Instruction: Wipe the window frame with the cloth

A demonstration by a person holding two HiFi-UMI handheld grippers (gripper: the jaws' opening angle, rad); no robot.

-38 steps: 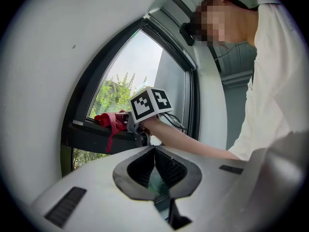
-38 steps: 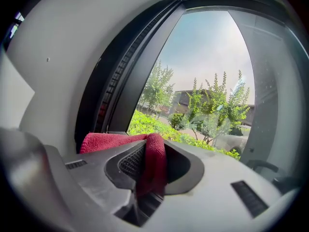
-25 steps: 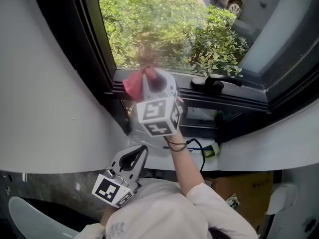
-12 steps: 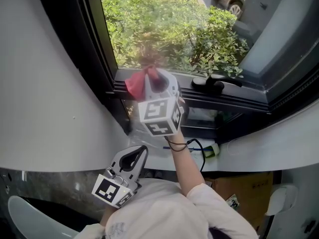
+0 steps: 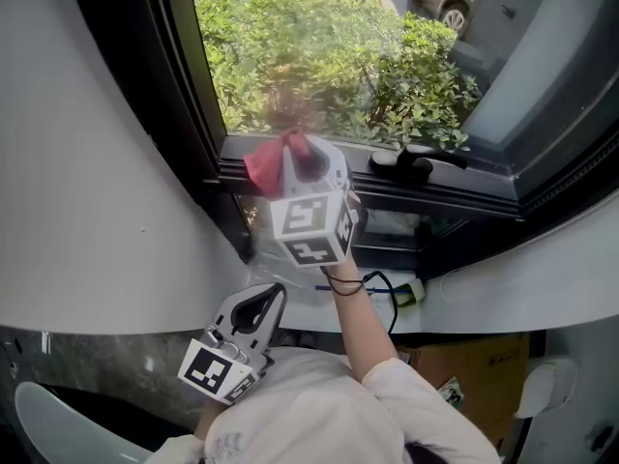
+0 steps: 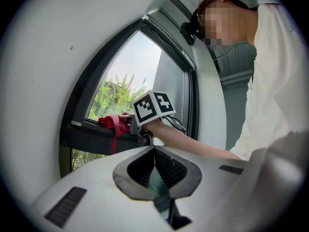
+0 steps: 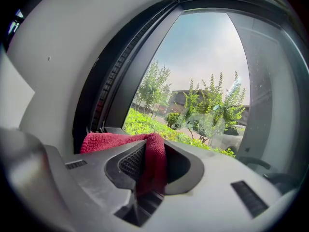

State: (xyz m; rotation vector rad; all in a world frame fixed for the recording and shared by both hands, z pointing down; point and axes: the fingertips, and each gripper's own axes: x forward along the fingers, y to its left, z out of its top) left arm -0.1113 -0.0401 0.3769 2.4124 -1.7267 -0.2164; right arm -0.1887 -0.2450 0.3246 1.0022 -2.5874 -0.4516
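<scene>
Your right tongs [image 7: 150,164] are clenched on the red cloth [image 7: 116,141]: one fold runs down between the pads, and the rest bunches out past the tips toward the left. In the head view the cloth [image 5: 263,162] sits at the tip of the right tongs [image 5: 290,158], pressed on the bottom rail of the dark window frame [image 5: 455,201] near its lower left corner. The left gripper view shows a strip of the cloth hanging off the rail. The black window handle [image 5: 416,159] is farther right on the same rail, apart from the cloth. Your left tongs [image 6: 154,170] are closed with nothing between them, held low by your body, well apart from the frame.
</scene>
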